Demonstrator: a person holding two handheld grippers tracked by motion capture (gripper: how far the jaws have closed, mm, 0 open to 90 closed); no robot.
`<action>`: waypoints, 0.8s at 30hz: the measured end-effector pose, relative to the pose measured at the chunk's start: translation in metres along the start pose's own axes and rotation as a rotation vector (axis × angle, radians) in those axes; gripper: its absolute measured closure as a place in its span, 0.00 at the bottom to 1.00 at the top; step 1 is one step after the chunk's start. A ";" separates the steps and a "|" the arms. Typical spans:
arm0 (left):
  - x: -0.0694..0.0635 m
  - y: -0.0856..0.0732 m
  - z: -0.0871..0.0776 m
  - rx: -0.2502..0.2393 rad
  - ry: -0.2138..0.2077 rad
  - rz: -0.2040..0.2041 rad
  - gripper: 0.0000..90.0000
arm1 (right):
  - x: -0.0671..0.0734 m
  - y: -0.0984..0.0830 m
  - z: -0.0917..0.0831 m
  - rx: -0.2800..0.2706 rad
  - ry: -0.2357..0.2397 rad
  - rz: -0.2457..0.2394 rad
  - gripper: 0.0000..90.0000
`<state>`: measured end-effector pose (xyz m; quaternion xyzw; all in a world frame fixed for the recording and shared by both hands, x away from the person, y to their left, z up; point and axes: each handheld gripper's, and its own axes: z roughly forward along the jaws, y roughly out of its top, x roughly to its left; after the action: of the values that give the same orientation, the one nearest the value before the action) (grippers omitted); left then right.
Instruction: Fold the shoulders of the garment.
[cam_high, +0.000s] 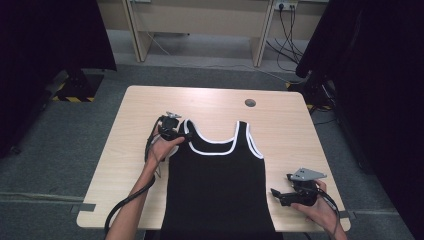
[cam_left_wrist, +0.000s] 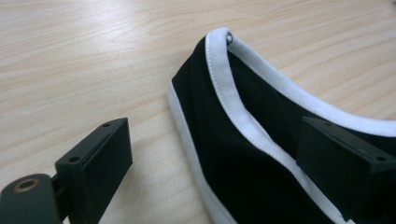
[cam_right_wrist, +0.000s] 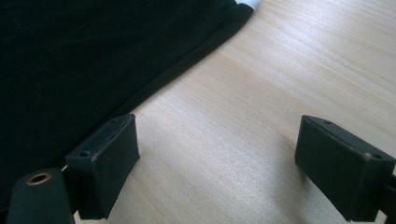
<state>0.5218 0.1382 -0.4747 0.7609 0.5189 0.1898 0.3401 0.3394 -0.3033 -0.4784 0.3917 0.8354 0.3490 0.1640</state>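
On a pale wooden table (cam_high: 140, 107), a black tank top (cam_high: 217, 185) with white trim is lying flat, straps pointing away from the person and hem running off the near edge, as two hand-held grippers are working at its sides. The left gripper (cam_high: 186, 134) is reaching the garment's left shoulder strap (cam_left_wrist: 219, 93), its jaws standing wide with the strap's white-bound edge lying between them; neither pad is pressing on the cloth yet, so nothing is being held. One jaw is hovering over bare wood just outside the strap while the other is sitting above the black fabric inside the neckline, a placing that appears meant to straddle the strap for a pinch. The right gripper (cam_high: 276, 195) is waiting near the lower right side of the tank top, just beside its side seam (cam_right_wrist: 187, 60) but apart from it, jaws likewise spread wide over bare table and gripping nothing. That hand is resting low at the table's near right corner, seemingly keeping ready to take the garment's side once the strap is secured. By the look of it, the garment is being laid out smooth for folding or lifting, and the first grasp is not yet made.
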 end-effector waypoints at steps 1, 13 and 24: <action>0.000 0.001 0.002 -0.004 0.006 0.002 0.11 | 0.000 0.000 0.000 0.000 0.001 0.000 0.16; -0.003 0.012 0.010 -0.012 0.019 0.075 0.67 | 0.000 0.000 0.000 0.000 0.005 -0.004 0.16; -0.016 0.014 -0.027 -0.087 -0.033 0.103 0.90 | 0.000 0.000 0.000 0.000 0.006 -0.006 0.16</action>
<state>0.5076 0.1286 -0.4445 0.7742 0.4646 0.2167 0.3712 0.3397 -0.3028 -0.4785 0.3882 0.8370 0.3497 0.1626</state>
